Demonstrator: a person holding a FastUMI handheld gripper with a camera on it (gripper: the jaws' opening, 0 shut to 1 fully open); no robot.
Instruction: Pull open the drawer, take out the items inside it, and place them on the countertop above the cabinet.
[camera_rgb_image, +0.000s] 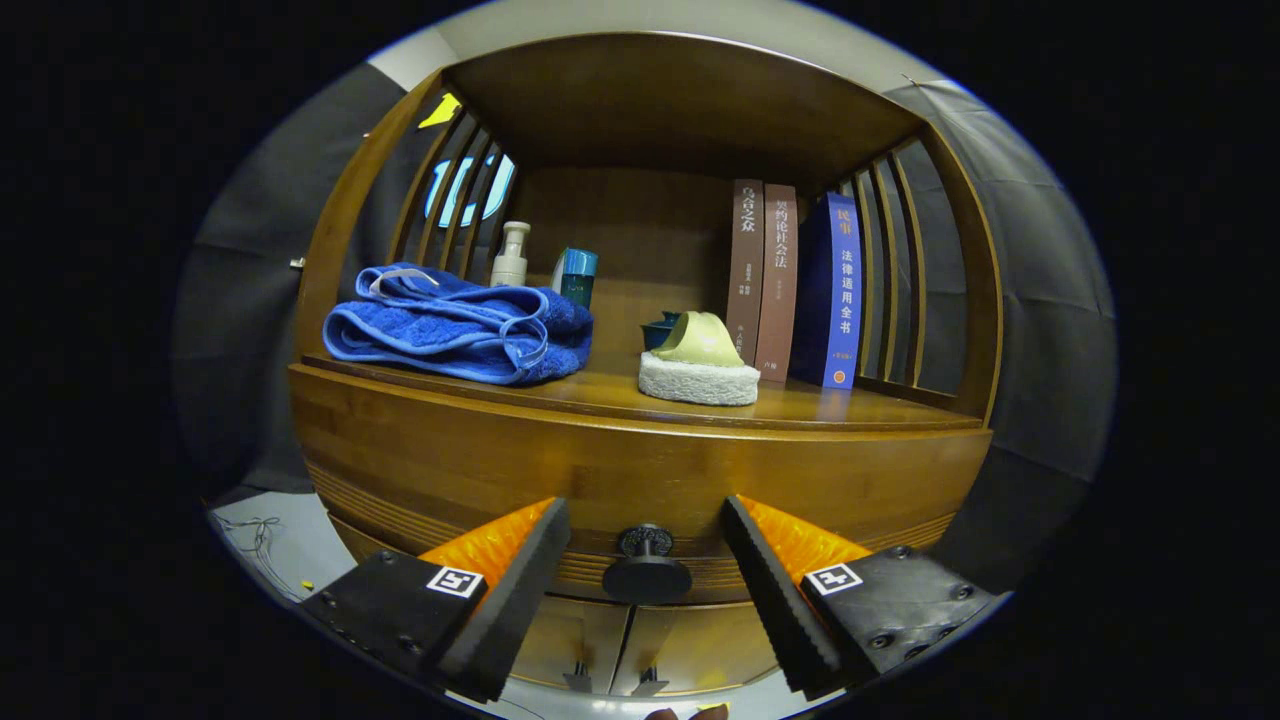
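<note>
Gripper (645, 560): fingers spread wide, nothing held, neither pad touching anything. The dark round drawer knob (646, 570) sits between the two fingers, roughly centred in the gap and level with their tips, with clear space on both sides.

Just behind the knob: the drawer (470, 470) front, a curved wooden panel, appears shut flush with the cabinet. Contents not visible. Below it, the tops of two cabinet doors (620, 640) with small handles.

Beyond and above the fingers: the countertop (800, 405), already carrying things. Beyond the left finger, a folded blue towel (455, 325), with a pale pump bottle (510, 255) and a teal container (577, 275) behind it. Straight ahead, a white scrub pad with a yellow-green top (700, 360), and a small dark blue dish (660, 330) partly hidden behind it. Beyond the right finger, three upright books (790, 285).

Step judgement: the scene fits either the approach to grasp the knob or the release after pushing a drawer shut; whether the countertop items came from the drawer cannot be told. If the grasp is intended, both fingers must close evenly on the knob before any straight pull.

Writing: the book spines bear Chinese titles: 乌合之众 on the first, 法律适用全书 on the blue one. The middle spine is too small to read reliably.
</note>
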